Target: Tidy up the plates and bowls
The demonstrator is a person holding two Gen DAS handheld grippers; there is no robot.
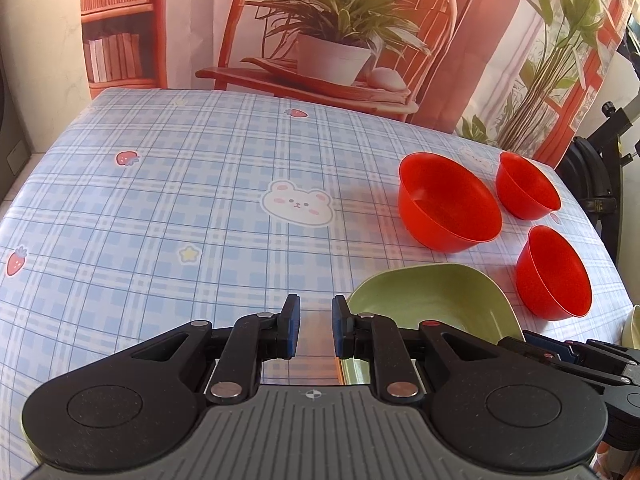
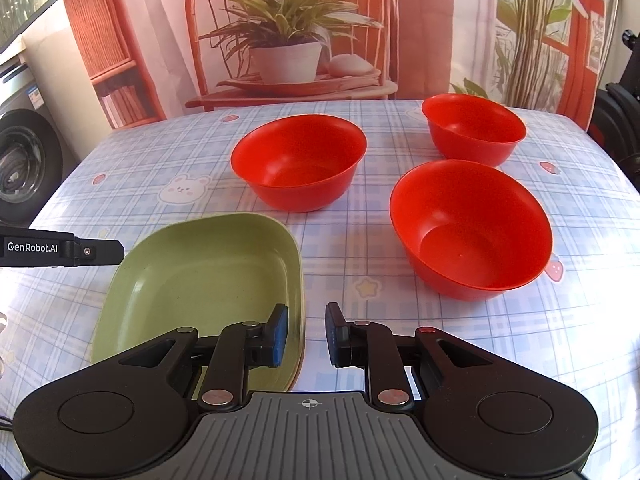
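A blue plaid tablecloth (image 2: 200, 152) is spread before a printed backdrop; a green plate (image 2: 200, 280) is set near three red bowls (image 2: 472, 232); the right gripper (image 2: 306, 334) straddles the plate's edge, parted; the left gripper (image 1: 316, 326) is held empty, narrowly parted.

Both views are bright, lit by warm daylight that tints the printed backdrop (image 2: 320, 40) orange. Glare washes out the tablecloth (image 1: 160, 200) just ahead of the left jaws and to the left of the right jaws, where the plaid pattern fades to white. The red bowls (image 2: 472, 228) cast soft, faint shadows. Focus is sharp throughout. Fisheye distortion bends the table edges, and dark vignetting clips the upper corners.
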